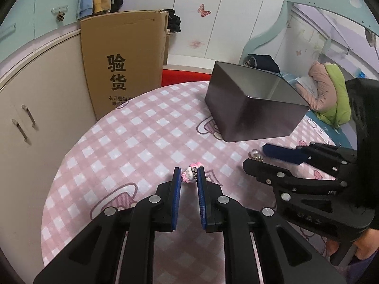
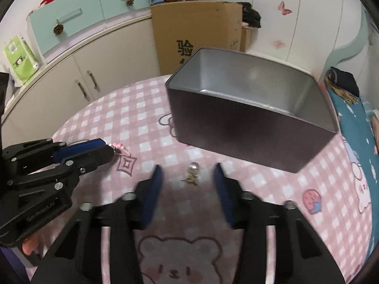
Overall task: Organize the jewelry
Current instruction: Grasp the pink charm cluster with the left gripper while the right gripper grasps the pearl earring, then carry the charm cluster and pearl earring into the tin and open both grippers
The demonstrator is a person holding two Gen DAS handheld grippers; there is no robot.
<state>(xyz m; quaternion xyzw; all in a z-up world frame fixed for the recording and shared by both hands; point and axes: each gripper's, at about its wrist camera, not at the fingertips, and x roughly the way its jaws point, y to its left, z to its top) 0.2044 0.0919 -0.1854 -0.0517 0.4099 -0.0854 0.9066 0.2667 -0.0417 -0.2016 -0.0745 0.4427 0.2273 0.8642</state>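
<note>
Two claws, two trinkets, one tin. My left gripper point(image 1: 189, 174) is narrowed on the pink-and-white cat charm point(image 1: 189, 174), lower centre of the left wrist view; blue ribbed pads touch both its sides, so it's pinched. My right gripper point(image 2: 188, 177) stands wide, approx. centre-bottom of the right wrist view, pads apart either side of the pearl earring point(image 2: 193, 174), not touching it. The earring has a round glossy bead w/ gold-tone bits. The dark metal tin point(image 2: 248, 132), rectangular, open-topped, dull grey inside, sits upper right on the pink checked tablecloth point(image 2: 142, 123).
</note>
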